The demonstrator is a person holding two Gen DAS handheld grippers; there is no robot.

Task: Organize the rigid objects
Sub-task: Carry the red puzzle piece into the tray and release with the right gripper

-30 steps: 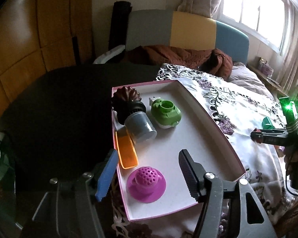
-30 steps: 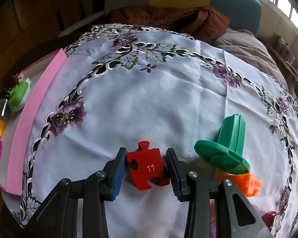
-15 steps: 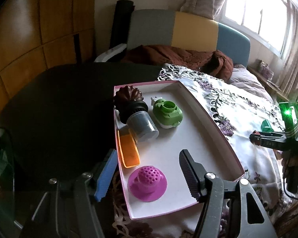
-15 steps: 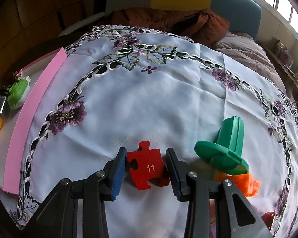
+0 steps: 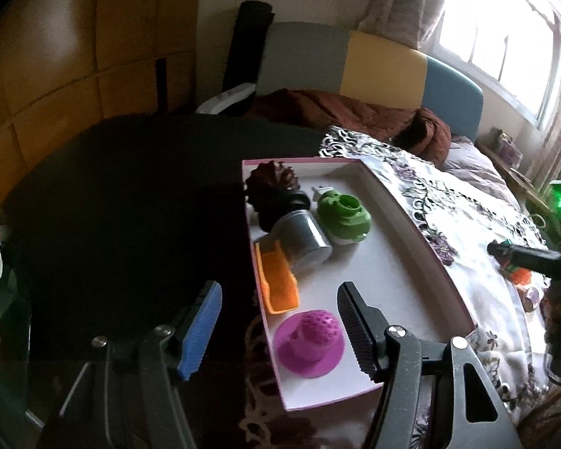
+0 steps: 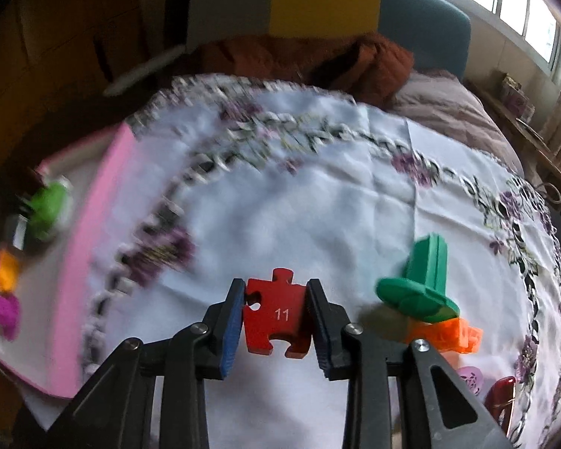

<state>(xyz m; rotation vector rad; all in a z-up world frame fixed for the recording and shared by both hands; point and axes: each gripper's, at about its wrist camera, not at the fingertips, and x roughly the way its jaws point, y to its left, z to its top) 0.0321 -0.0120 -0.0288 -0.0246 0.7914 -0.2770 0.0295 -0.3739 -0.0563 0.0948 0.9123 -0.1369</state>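
Red puzzle piece (image 6: 275, 318), numbered 11, is now clamped in your right tool (image 6: 275, 323), which a second ago only straddled it on the surface. Your left tool (image 5: 276, 331) still gapes empty over the pink tray's (image 5: 411, 213) 6 o'clock end. Five items inside; one green peg (image 6: 420, 280) at the puzzle's 3 o'clock.

bedroom at home, bed headboard (image 5: 374, 63), curtained window (image 5: 505, 30), embroidered tablecloth (image 6: 318, 205)
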